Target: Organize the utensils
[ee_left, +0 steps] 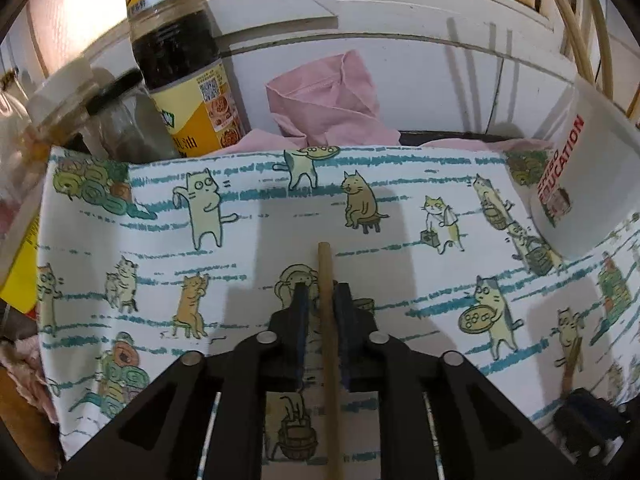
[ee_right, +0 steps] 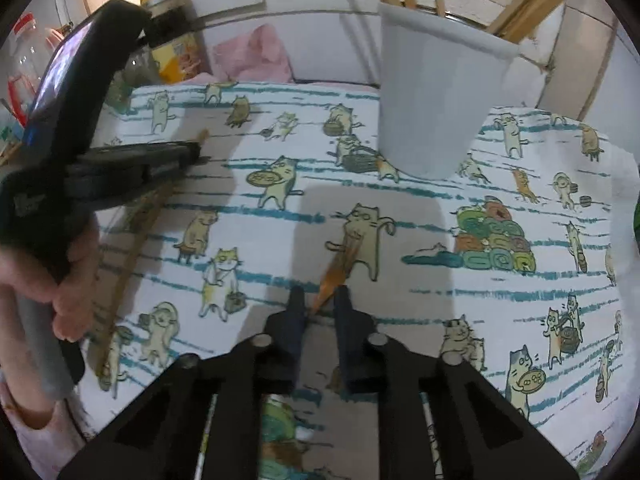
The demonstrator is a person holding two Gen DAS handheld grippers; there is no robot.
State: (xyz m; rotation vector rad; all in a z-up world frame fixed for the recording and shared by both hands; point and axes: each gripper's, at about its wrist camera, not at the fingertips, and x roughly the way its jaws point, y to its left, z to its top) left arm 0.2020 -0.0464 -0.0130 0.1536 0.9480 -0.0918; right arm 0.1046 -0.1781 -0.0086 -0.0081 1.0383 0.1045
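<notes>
A thin wooden chopstick (ee_left: pixel 329 344) lies between the left gripper's (ee_left: pixel 322 292) narrowly parted fingers, apparently against the right-hand pad; a firm pinch cannot be told. A second wooden chopstick (ee_right: pixel 338 266) lies on the cat-printed cloth (ee_right: pixel 420 248), its tip in the gap of the right gripper (ee_right: pixel 319 294), whose fingers look not quite pressed on it. Both sticks lie in front of the tall white plastic cup (ee_right: pixel 430 104), which already holds chopsticks. A sound grip would probably need each stick centred before lifting. The cloth toward the cup is open; a dark sauce bottle (ee_left: pixel 180 56) crowds the far left of it.
</notes>
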